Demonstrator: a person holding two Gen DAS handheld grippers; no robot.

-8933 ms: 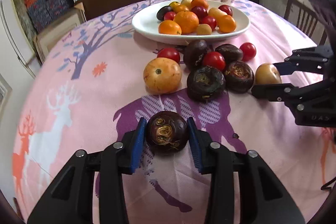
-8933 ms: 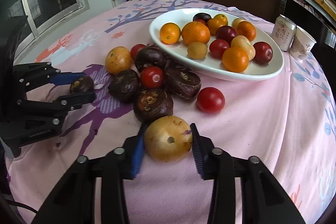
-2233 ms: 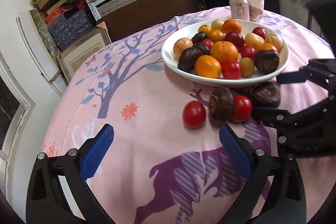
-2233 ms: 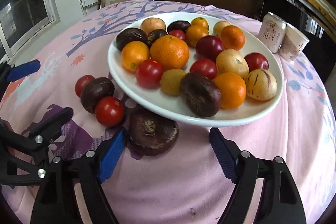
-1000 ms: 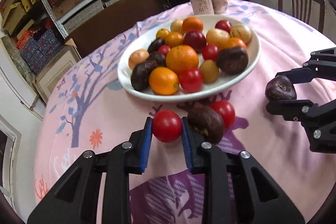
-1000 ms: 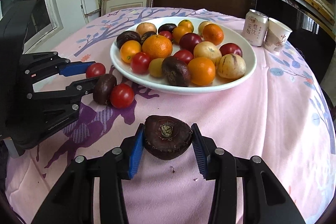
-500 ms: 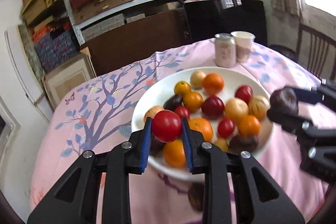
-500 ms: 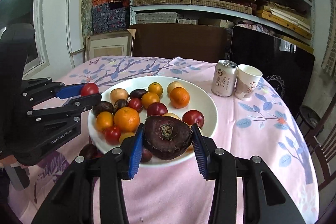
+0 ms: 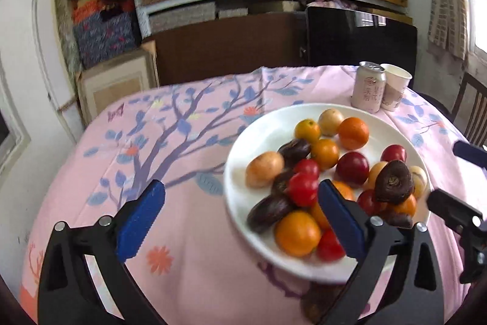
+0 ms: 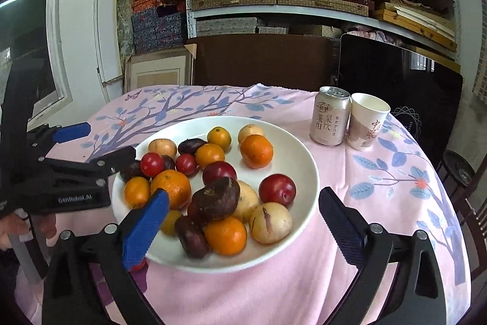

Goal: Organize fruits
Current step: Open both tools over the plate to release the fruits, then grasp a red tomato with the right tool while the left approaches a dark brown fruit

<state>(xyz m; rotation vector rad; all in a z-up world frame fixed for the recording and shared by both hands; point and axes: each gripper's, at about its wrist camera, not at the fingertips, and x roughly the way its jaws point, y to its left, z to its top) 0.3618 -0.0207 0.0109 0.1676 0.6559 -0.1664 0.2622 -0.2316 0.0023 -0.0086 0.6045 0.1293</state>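
Both grips let go within the last half second: left gripper [image 9: 240, 215] and right gripper [image 10: 242, 226] now spread wide, jaws just opened, nothing pressed between the blue pads. Red tomato [image 9: 303, 188], clamped a moment ago in the left gripper, now seen among the fruit toward the plate's [image 9: 243, 172] left edge, near the right-hand pad but free of it; whether fully settled cannot be told, given the blur. Dark wrinkled fruit [image 10: 216, 197], carried until just now by the right gripper, now perched on top of the pile at the near middle of the plate, leaning on a pale fruit and an orange, between the spread fingers but clear of both. Two more pieces delivered, then, and the heap grown high enough that the dark fruit might roll. At the plate's near edge, on the pink tablecloth [image 9: 188, 264], a dark fruit [image 9: 322, 299] still outside, partly hidden behind the left gripper's frame and the rim; probably next to collect. Can [image 10: 329, 115] and paper cup [image 10: 367, 121] standing touching beyond the plate's far right edge.
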